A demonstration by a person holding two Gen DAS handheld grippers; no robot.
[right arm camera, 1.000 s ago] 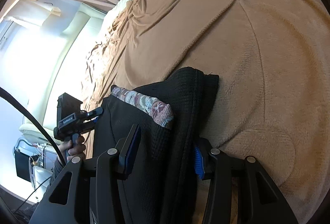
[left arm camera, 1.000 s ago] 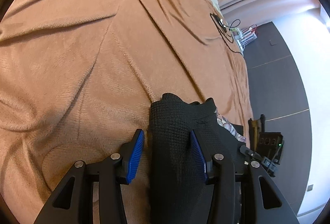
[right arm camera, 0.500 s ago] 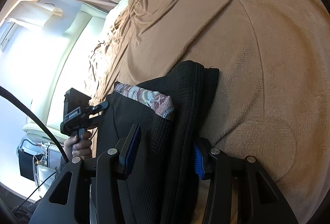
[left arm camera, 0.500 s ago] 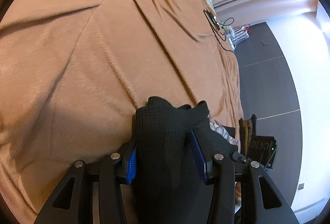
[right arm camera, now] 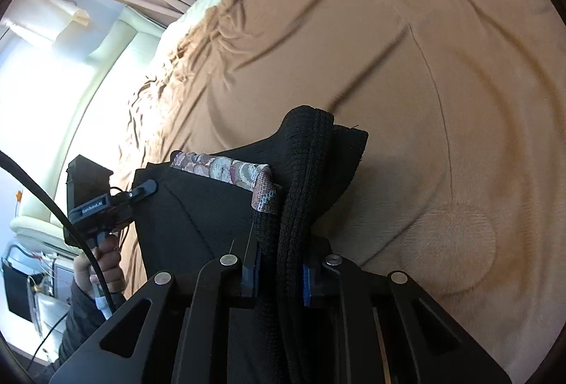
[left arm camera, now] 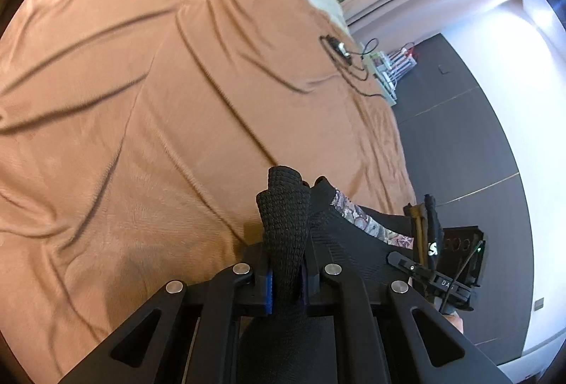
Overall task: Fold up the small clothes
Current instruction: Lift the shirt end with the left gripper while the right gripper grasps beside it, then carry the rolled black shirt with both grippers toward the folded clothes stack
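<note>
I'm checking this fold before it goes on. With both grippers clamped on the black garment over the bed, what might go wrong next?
1. The left gripper pinches only a bunched corner of the black garment; it may slip out.
2. The right gripper clamps several layers, so the fold may come out uneven.
3. The wrinkled blanket could leave the fold lumpy.

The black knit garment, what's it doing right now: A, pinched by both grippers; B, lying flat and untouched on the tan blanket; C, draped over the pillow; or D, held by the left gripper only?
A: the left gripper and the right gripper each clamp a bunched edge of the black knit garment.
</note>
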